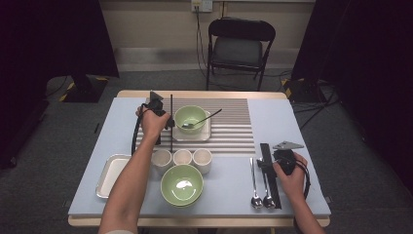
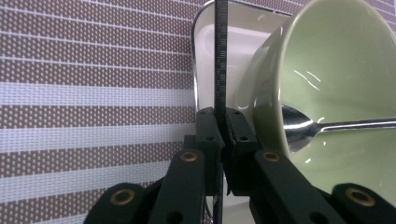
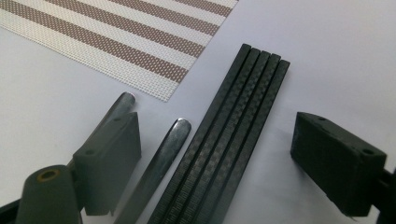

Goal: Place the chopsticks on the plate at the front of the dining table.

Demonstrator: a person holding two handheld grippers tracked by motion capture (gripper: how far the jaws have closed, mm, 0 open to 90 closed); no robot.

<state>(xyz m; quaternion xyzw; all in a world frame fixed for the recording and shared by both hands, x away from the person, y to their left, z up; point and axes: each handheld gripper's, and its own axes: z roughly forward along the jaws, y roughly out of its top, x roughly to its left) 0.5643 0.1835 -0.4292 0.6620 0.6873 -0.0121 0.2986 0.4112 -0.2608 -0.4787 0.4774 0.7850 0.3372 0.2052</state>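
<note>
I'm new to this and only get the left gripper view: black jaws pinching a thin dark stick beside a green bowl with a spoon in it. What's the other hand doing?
Observer: The right hand-held gripper is open, its jaws either side of a bundle of four black sticks.
Operator: Any more cutlery there?
Observer: Yes, two spoons lie beside that bundle.
Operator: And nearer the person?
Observer: A row of three pale cups, with a second green bowl in front.
</note>
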